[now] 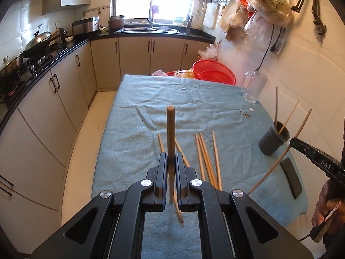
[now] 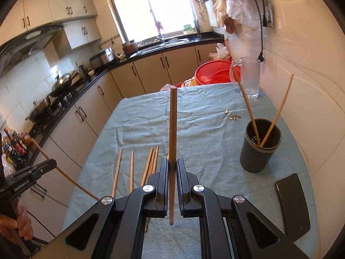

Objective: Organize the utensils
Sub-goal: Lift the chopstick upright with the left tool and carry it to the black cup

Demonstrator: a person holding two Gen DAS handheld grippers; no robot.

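Chopsticks in both grippers, one each. Left gripper (image 1: 171,158) is clamped on a single wooden chopstick (image 1: 170,142) that stands upright between the pads, lifted clear of the tabletop (image 1: 133,129). Right gripper (image 2: 172,165) is clenched the same way on its own chopstick (image 2: 173,129), also near vertical, tip hanging above the blue cloth (image 2: 194,129).

From the left wrist view I see the right gripper at the far right edge with its stick slanting up toward the dark holder cup (image 1: 273,140). From the right wrist view the left gripper sits at the lower left edge, stick angled across, a hand (image 2: 15,226) on its handle.

Holder cup stands upright on the right side of the tabletop with two chopsticks (image 2: 276,116) already leaning in it. Loose chopsticks (image 1: 207,159) lie flat on the cloth just ahead of the grippers, roughly parallel, some touching.

Also on the tabletop: clear glass mug (image 2: 248,77) near the far right corner, dark flat phone-like slab (image 2: 293,202) near the cup, few small metal bits (image 2: 234,116) between mug and cup. Red basin (image 1: 213,72) sits beyond the far edge.
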